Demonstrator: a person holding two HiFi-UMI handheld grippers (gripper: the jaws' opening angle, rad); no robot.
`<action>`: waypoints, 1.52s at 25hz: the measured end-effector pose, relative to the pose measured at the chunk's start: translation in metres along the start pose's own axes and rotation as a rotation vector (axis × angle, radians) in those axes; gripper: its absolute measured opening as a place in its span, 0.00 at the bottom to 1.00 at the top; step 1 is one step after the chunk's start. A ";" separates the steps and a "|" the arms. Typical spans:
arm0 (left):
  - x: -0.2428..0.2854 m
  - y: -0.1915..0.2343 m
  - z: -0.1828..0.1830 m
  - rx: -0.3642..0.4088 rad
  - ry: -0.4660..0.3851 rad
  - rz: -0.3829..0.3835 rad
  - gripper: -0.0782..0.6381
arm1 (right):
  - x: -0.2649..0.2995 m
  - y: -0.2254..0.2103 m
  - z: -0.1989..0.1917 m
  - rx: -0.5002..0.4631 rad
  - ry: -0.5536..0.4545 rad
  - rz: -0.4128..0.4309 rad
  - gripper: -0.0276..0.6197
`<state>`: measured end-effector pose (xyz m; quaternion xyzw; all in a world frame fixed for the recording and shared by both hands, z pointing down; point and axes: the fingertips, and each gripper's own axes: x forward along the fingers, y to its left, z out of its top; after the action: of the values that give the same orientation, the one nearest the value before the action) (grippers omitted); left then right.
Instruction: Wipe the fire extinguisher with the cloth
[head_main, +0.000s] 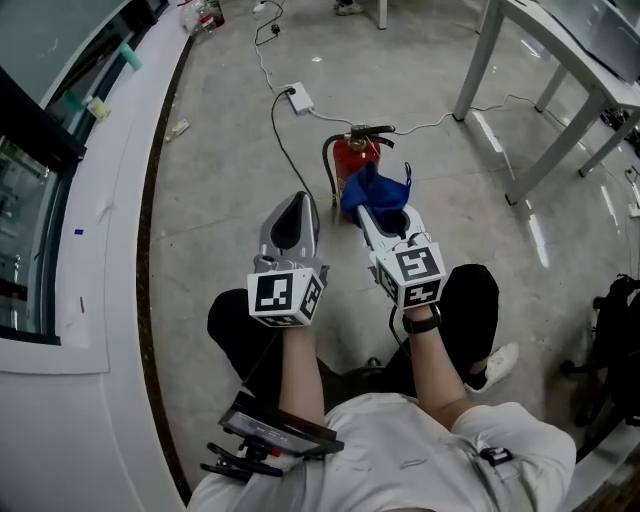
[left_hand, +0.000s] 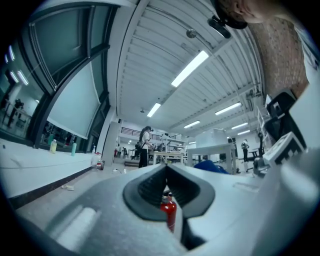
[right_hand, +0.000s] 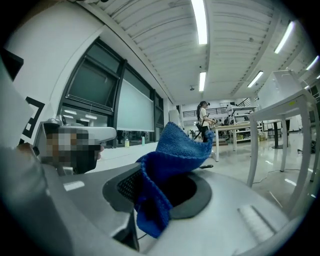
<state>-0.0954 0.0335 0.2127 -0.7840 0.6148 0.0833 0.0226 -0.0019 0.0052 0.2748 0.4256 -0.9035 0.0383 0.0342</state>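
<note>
A white window ledge (head_main: 110, 200) curves down the left side above the grey concrete floor (head_main: 220, 190). Beside it the left gripper (head_main: 298, 205) is held over the floor. Its fingers (left_hand: 100, 210) are pressed together at the tips and hold nothing. In the left gripper view, a slot below the touching tips shows the fire extinguisher (left_hand: 168, 212) standing upright further off. This gripper is left of the extinguisher, nearer the person, and apart from it. The left marker cube (head_main: 287, 295) carries black-and-white square patterns and no readable words.

Further out on the floor a white power strip (head_main: 299, 98) lies with its cable trailing towards the extinguisher. The red fire extinguisher (head_main: 355, 155) stands on the floor ahead of the person, black lever on top and black hose looping down its left side. Its label is too small to read.

The blue cloth (head_main: 372, 190) lies against the extinguisher's near side. The right gripper (head_main: 375, 212) pinches it: its fingers (right_hand: 240, 200) are closed on the cloth (right_hand: 170, 165), which bunches up over the tips and hangs below them. The right marker cube (head_main: 412, 275) shows the same kind of pattern.

At the right stands a white table (head_main: 480, 60).
</note>
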 end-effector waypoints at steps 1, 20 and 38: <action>0.005 0.005 -0.002 0.000 0.004 -0.006 0.11 | 0.007 0.001 0.000 -0.007 0.001 0.005 0.23; 0.067 0.067 0.009 0.008 -0.018 -0.149 0.11 | 0.083 -0.037 -0.012 0.137 0.052 -0.101 0.23; 0.115 0.144 -0.074 -0.101 0.108 -0.076 0.11 | 0.228 -0.044 -0.260 0.379 0.550 -0.210 0.20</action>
<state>-0.2004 -0.1217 0.2770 -0.8102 0.5799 0.0709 -0.0473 -0.1047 -0.1718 0.5563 0.4889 -0.7885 0.3147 0.2005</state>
